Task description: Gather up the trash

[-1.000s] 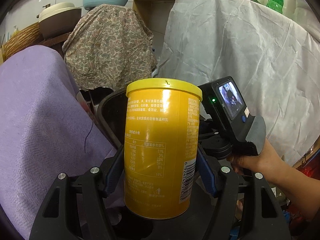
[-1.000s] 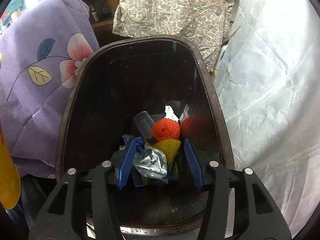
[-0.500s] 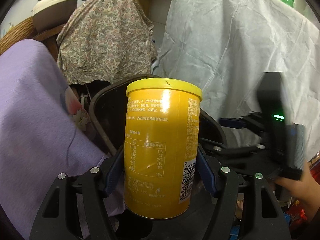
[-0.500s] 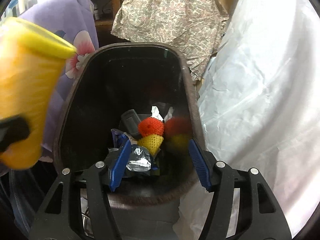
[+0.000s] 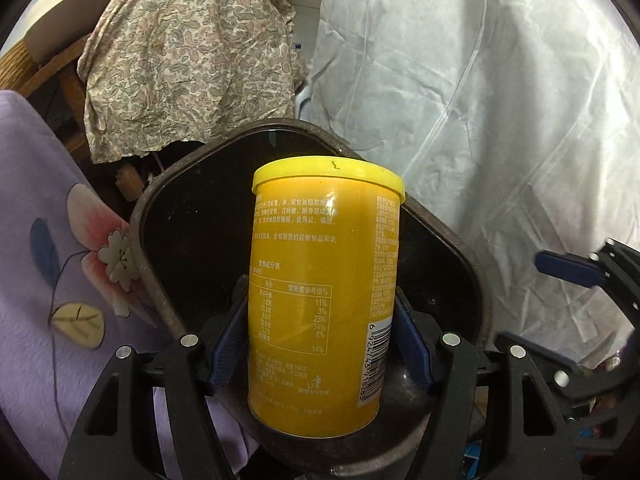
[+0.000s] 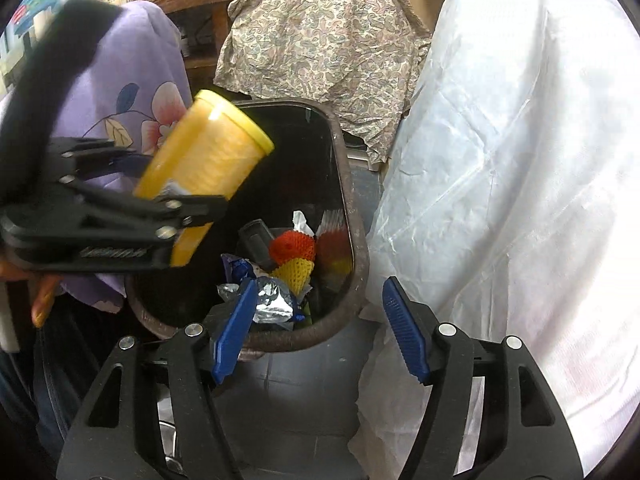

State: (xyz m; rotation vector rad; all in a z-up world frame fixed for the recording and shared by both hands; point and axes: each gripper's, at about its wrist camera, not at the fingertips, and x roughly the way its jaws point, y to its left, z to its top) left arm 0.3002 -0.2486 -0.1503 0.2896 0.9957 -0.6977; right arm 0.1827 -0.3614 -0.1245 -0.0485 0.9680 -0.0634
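A yellow canister [image 5: 324, 292] with a yellow lid sits between the blue pads of my left gripper [image 5: 320, 328], which is shut on it. It hangs over the open dark trash bin [image 5: 160, 280]. From the right wrist view the same canister [image 6: 208, 168] tilts over the bin's [image 6: 352, 240] left side. My right gripper [image 6: 318, 328] is above the bin's near rim; its jaws are opening and nothing is between them. Inside lie a silver foil wrapper [image 6: 272, 300], an orange and yellow foam net [image 6: 294, 256] and a dark can [image 6: 256, 236].
A purple flowered cloth [image 5: 60, 280] covers something left of the bin. A paisley cloth [image 5: 188, 52] hangs behind it, and a white sheet [image 5: 480, 120] drapes the right side. A hand [image 6: 40, 300] holds the left gripper at the left edge.
The left gripper carried the canister from beside the bin to over its opening. The right gripper let the foil wrapper fall into the bin, opened wider and drew back and up.
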